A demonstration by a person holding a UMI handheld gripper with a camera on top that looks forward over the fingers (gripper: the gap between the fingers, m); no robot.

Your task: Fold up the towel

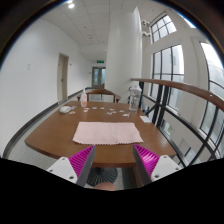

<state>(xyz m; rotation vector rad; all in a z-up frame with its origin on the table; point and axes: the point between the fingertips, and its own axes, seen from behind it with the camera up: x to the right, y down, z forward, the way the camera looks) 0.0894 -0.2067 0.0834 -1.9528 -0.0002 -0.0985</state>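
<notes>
I hold the tongs (114,160) spread wide, gripping nothing, just short of the table's (55,135) near edge. The pink towel (108,132) lies flat beyond them, near that edge.

Brown wooden table (60,135); pink towel (108,132) flat on it; small white object (66,109) at far end.

A pale pink towel (108,132) lies flat on a brown table (55,135), just ahead of the gripper (113,158), whose fingers stand apart and hold nothing. A small object, perhaps a bowl (66,108), sits beyond.
</notes>
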